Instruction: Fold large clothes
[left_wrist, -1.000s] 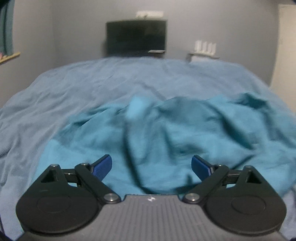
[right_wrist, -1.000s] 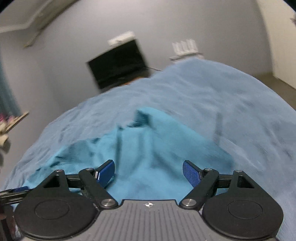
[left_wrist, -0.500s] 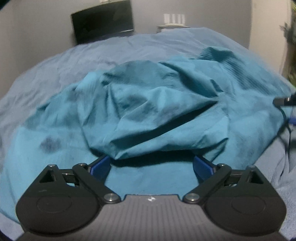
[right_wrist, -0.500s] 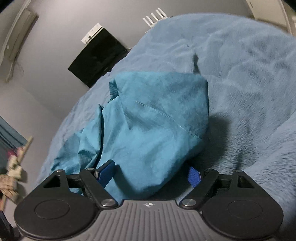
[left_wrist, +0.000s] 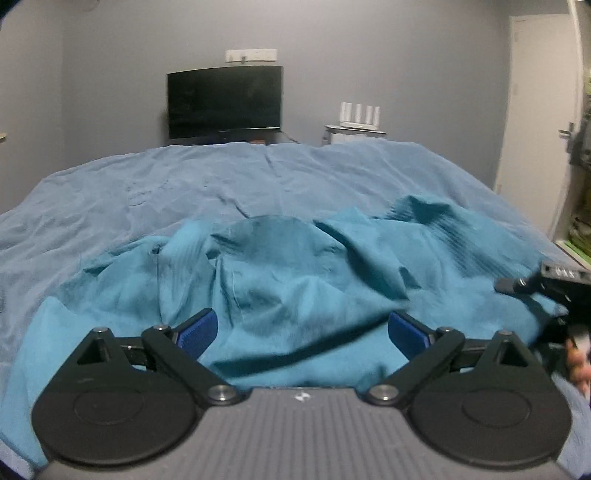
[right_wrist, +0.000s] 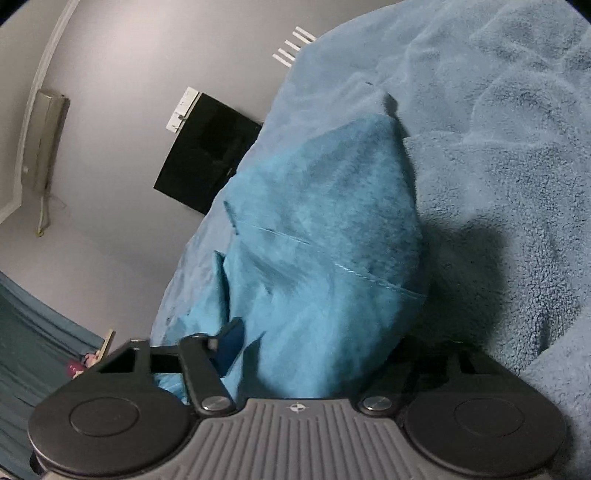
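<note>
Now we hold the left gripper (left_wrist: 302, 331) low over the crumpled teal cotton garment (left_wrist: 295, 280), its blue-padded fingers (left_wrist: 195, 334) wide apart and holding nothing. The garment lies in a rumpled heap on the light blue fleece bed cover (left_wrist: 166, 184), at the near side of the bed. In the right wrist view a thick bunch of this cloth sits between the fingers of the right gripper (right_wrist: 314, 354); one pad shows at 9 o'clock, the other is hidden under the fabric, so we cannot tell if the jaws are clamped or only around it. Our worry is that such a thick bunch holds several layers, and pulling it could drag the whole heap instead of one edge; the soft cover may also wrinkle and come along. No clean hem is visible in front of us, only a stitched seam (right_wrist: 376, 280) at 3 o'clock in the right view. Toward 12 o'clock the bed is wide and free up to the black monitor (left_wrist: 224, 101), which gives good room for spreading.
</note>
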